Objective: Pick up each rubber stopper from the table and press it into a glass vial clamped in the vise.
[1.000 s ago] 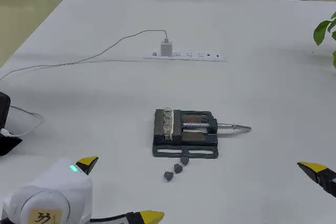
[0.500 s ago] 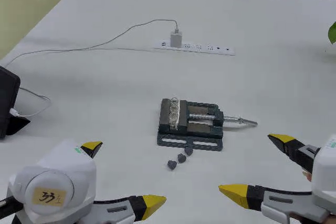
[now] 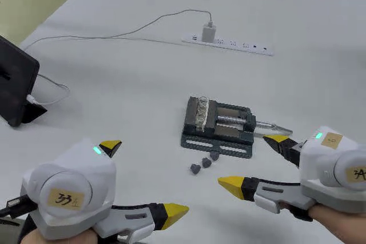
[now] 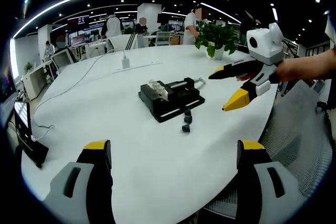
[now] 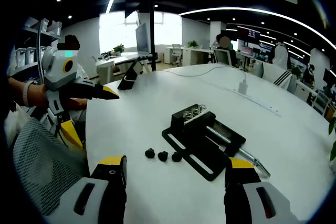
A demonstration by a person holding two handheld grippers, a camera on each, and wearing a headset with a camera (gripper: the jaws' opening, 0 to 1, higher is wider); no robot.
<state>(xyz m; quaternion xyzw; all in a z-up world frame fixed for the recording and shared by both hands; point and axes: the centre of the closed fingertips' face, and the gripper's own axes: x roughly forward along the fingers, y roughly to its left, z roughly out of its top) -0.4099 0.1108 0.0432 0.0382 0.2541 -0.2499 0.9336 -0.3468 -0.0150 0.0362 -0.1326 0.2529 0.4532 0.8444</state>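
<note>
Three dark stoppers [image 3: 206, 163] lie in a short row on the white table [image 3: 114, 84], just in front of the base of the vise [image 3: 226, 132]. A row of clear vials [image 3: 201, 112] stands clamped upright in the vise. Its screw handle points to the right in the head view. Well behind the vise lies a power strip [image 3: 229, 44] with a white charger [image 3: 209, 31] plugged in, and a cable [image 3: 131, 31] runs from it to the left. A black device [image 3: 17, 87] stands propped near the left edge. The room is a large open office with ceiling lights, desks, a plant [image 4: 218, 35] and some people far away.

The left gripper [image 3: 143, 178] and the right gripper [image 3: 251, 160] hover over the near part of the table. Both have their jaws spread wide and hold nothing.

Compared with half a second ago, the right gripper has come closer to the vise. One of its yellow tips is now just beside the handle's end, the other is near the stoppers. The stoppers and the vise lie as before. The left gripper keeps about the same place.

Between the grippers and the stoppers the table is bare. Left of the vise, a wide bare area reaches to the cable. The gripper views show the table's curved near edge, with a mesh chair [image 5: 42, 166] just beyond it.
</note>
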